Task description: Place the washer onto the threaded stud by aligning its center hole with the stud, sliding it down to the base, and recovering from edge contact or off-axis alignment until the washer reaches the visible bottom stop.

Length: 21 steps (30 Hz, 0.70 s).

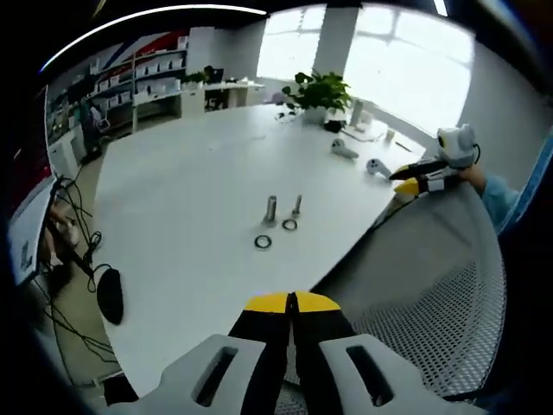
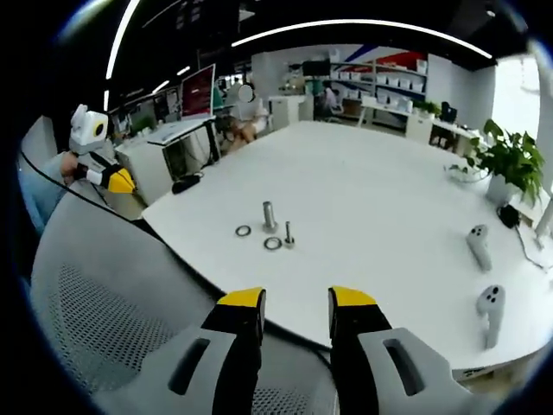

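Observation:
Two upright studs stand mid-table: a thick one (image 1: 270,209) (image 2: 269,214) and a thin one (image 1: 297,205) (image 2: 289,233). One washer (image 1: 263,242) (image 2: 243,231) lies flat in front of the thick stud. A second washer (image 1: 289,225) (image 2: 273,244) lies flat by the foot of the thin stud. My left gripper (image 1: 291,303) (image 2: 121,180) is shut with nothing between its yellow tips, well back from the parts. My right gripper (image 2: 297,303) (image 1: 406,183) is open and empty, also held off the table's edge.
A grey mesh chair back (image 1: 432,277) (image 2: 104,285) stands between the grippers and the white table (image 1: 190,190) (image 2: 380,199). Two white hand controllers (image 1: 344,150) (image 2: 478,246) and a potted plant (image 1: 320,91) (image 2: 510,160) sit further along the table. A black object with cables (image 1: 110,294) lies below the table's left edge.

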Each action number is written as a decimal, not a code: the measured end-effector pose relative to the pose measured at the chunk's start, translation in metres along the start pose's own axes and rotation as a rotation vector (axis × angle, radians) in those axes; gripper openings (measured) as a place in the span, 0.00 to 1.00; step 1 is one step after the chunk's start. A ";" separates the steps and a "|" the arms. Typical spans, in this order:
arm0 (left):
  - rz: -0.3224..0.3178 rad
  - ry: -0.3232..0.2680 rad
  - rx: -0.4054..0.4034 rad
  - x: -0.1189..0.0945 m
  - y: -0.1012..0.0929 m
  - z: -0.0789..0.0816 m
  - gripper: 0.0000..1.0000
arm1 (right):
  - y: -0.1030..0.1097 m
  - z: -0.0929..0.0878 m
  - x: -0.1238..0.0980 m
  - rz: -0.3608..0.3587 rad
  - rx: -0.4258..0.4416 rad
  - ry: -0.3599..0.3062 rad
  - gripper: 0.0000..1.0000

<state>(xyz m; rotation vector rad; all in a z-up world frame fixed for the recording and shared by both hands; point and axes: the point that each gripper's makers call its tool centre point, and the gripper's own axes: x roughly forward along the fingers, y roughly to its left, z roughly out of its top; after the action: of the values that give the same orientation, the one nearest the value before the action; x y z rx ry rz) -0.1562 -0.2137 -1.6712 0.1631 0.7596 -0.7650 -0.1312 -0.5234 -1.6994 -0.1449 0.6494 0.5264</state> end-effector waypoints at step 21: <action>-0.084 0.118 0.286 0.068 0.017 0.035 0.11 | 0.003 0.001 0.000 0.027 0.034 -0.019 0.30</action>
<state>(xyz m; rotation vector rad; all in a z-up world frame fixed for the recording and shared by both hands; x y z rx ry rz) -0.0929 -0.2539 -1.6940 0.4399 0.7695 -0.9485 -0.1318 -0.5206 -1.6989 -0.0993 0.6422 0.5420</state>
